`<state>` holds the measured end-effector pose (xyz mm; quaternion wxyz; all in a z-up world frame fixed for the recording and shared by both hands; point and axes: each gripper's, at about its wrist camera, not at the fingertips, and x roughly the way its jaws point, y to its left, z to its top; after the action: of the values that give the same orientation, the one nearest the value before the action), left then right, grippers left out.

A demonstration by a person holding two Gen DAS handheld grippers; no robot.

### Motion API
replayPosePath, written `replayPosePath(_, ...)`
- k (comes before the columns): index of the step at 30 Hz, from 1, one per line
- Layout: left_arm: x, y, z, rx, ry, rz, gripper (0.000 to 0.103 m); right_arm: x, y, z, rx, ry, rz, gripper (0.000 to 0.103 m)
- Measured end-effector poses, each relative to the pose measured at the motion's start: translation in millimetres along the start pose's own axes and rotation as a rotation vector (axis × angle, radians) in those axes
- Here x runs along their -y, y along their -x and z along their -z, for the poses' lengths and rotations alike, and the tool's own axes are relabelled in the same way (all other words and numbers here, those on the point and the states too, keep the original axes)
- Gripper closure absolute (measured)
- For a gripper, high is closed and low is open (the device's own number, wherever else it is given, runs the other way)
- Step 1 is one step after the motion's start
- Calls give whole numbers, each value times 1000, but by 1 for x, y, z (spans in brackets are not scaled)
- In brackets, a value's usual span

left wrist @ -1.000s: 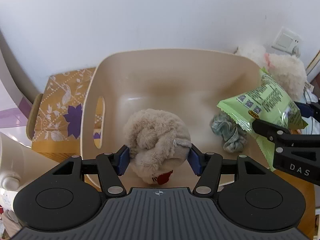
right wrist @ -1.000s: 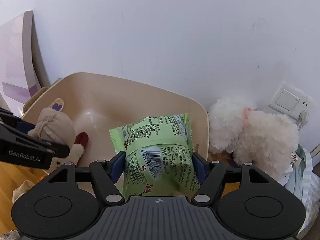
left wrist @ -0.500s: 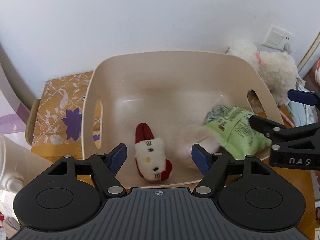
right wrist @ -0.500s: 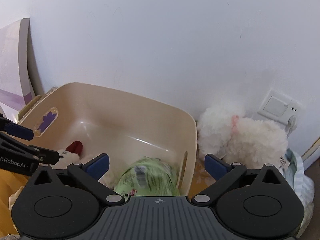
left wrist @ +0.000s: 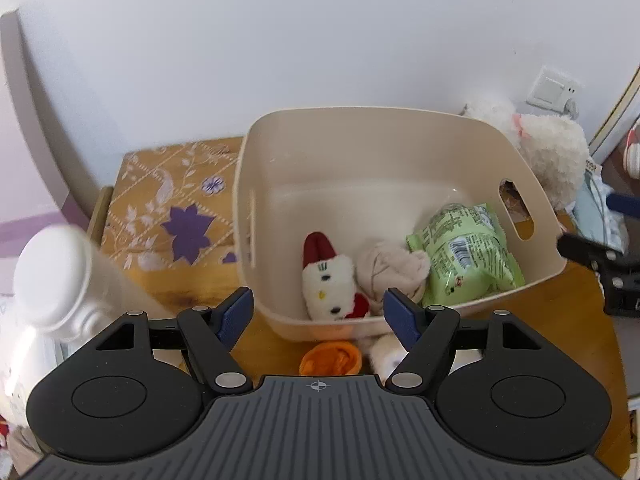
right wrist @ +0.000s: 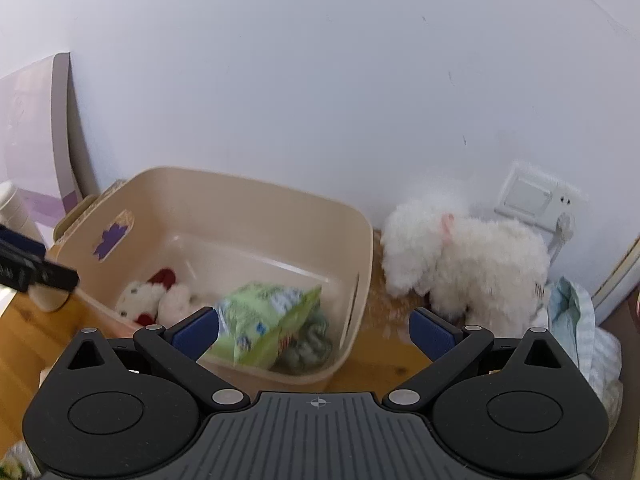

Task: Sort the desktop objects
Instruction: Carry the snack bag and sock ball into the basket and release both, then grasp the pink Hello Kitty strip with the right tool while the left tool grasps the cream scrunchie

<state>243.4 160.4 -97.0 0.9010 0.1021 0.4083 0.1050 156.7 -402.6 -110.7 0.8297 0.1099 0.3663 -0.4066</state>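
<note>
Both my grippers, left (left wrist: 319, 314) and right (right wrist: 314, 334), gape wide, holding nothing. Only my left view shows the orange ball (left wrist: 330, 358) near the bin (left wrist: 360, 120); only my right shows the grey scrunchie (right wrist: 310, 346) under the green packet (right wrist: 266, 326).

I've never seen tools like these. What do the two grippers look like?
Both match: the left gripper and right gripper have black linkage fingers with silver pivot pins, blue pads, two round black discs and a ribbed grey body with a crosshair mark.

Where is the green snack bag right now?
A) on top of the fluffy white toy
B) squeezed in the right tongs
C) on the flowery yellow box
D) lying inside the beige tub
D: the green snack bag lies inside the beige tub beside the little plush toys, and both the left tongs and the right tongs are wide open, holding nothing.
</note>
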Motion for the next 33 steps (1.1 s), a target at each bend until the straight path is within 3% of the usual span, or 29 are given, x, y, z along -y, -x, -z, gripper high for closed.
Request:
replayPosePath(10,-27,3,31,-62,-36,21,29,7,1,48,-107,-75,-48,0)
replayPosePath(16,-31,-9,53,-115,-75,36,29,14,-13,67,-200,-190,-129,0)
replayPosePath(24,-33,-25,77,-175,-145,10,29,11,-37,82,-327,-236,-173,18)
replayPosePath(33,-41,-44,86,-217,-163,1,29,0,-57,87,-413,-216,-230,24)
